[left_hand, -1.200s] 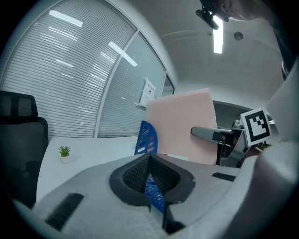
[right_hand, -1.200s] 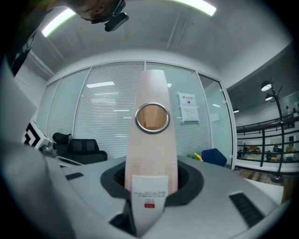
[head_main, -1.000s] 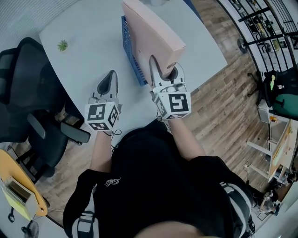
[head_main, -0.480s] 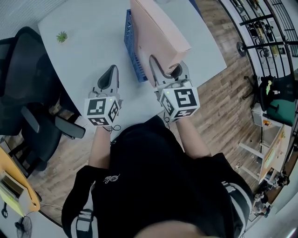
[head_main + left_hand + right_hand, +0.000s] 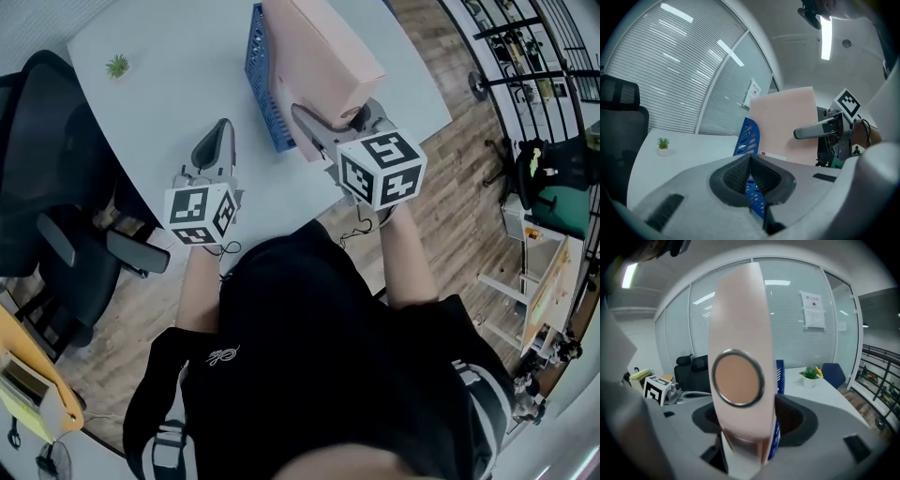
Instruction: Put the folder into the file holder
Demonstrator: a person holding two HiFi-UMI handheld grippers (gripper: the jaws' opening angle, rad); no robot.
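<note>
While my right gripper [image 5: 328, 117] has just been opening, spread around the folder [image 5: 323, 52] at 12 o'clock, my left gripper [image 5: 223, 129] is pressed together.

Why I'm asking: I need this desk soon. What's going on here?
A person works at a white table with a gripper in each hand. The pink folder stands upright at the blue file holder, apparently in it. The right gripper has just been opening its jaws; they stand wide around the folder's spine without pressing on it. The left gripper is shut and empty.
</note>
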